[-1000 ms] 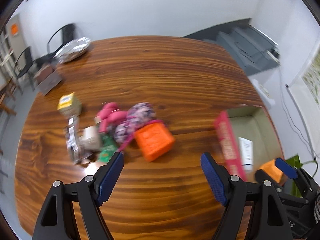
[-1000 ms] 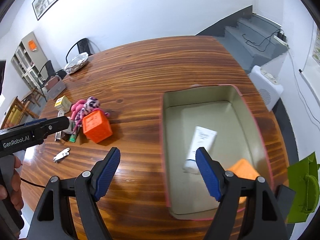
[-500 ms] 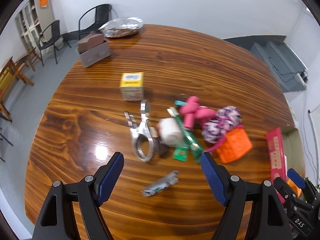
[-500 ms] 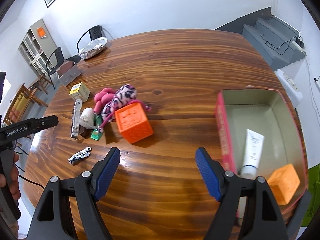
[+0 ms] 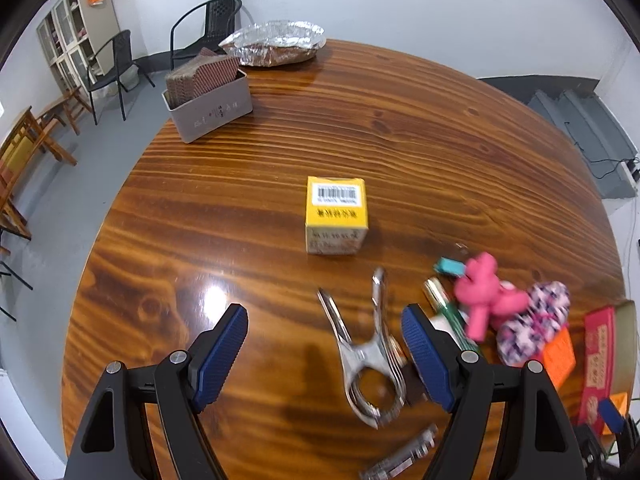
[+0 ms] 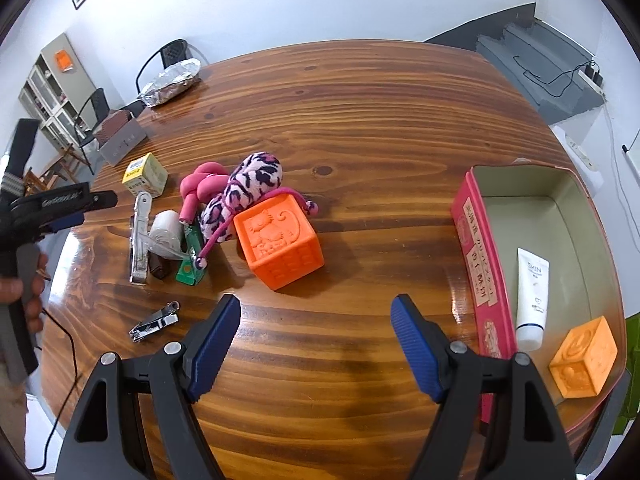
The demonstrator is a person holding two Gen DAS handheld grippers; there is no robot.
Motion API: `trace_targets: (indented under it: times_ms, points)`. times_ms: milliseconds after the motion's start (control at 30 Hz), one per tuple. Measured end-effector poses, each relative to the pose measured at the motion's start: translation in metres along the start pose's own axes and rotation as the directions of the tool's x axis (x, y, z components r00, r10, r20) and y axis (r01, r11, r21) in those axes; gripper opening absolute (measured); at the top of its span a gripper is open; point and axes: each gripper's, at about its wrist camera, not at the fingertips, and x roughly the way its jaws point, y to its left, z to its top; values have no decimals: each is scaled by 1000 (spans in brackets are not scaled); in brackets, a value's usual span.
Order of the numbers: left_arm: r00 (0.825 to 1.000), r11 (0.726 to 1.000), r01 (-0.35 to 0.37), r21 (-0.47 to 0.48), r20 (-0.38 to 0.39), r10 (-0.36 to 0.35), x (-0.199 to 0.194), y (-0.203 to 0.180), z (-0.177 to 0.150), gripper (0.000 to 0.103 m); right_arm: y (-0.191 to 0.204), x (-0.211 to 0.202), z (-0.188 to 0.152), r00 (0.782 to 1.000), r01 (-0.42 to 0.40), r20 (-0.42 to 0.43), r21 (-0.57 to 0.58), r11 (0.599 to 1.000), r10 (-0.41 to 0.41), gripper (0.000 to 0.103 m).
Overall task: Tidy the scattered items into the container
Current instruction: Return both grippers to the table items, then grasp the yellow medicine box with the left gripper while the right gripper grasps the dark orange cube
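On the wooden table lies a pile: an orange cube [image 6: 280, 240], a leopard-print plush [image 6: 248, 184], a pink toy [image 6: 200, 188], a green tube [image 6: 191, 256], a white roll [image 6: 166, 228] and a metal clip [image 6: 140, 236]. A nail clipper [image 6: 154, 322] and a yellow box [image 5: 336, 216] lie apart. The red tin [image 6: 480, 264] at the right holds a white tube [image 6: 532, 292] and a second orange cube [image 6: 584, 360]. My right gripper [image 6: 316, 312] is open above bare wood in front of the cube. My left gripper [image 5: 322, 320] is open over the metal clip [image 5: 368, 356], holding nothing.
A foil-covered dish [image 5: 276, 42] and a grey box of brown coasters [image 5: 210, 104] stand at the table's far left corner. Chairs [image 5: 112, 64] and shelves lie beyond that edge. A person's hand [image 6: 24, 288] holds the left gripper at the table's left side.
My left gripper has swung left and lower, from near the tin to over the metal clip and yellow box. My right gripper has shifted left, off the tin toward the orange cube.
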Motion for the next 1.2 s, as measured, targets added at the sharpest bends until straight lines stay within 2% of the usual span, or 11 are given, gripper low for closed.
trace_targets:
  times_ms: [400, 800, 833, 867, 933, 967, 1200]
  points:
    - [999, 1000, -21, 17, -43, 22, 60, -1, 43, 81, -8, 18, 8, 998, 52, -34, 52, 997, -51, 81]
    - [998, 1000, -24, 3, -58, 24, 89, 3, 57, 81, 6, 44, 28, 998, 51, -44, -16, 999, -52, 81]
    - [998, 1000, -21, 3, -59, 21, 90, 3, 57, 78, 8, 47, 30, 998, 49, -46, -23, 999, -50, 81]
    - [998, 1000, -11, 3, -59, 12, 90, 3, 57, 61, 9, 50, 31, 998, 45, -47, -29, 999, -46, 81]
    - [998, 1000, -13, 18, -53, 14, 90, 2, 57, 48, 10, 53, 34, 998, 43, -47, -39, 998, -45, 81]
    - [999, 1000, -9, 19, -54, 10, 90, 3, 58, 46, 10, 54, 36, 998, 43, -46, -44, 998, -45, 81]
    - [999, 1000, 12, -8, -40, -12, 79, 6, 58, 46, 10, 55, 38, 999, 14, -48, -49, 999, -16, 81]
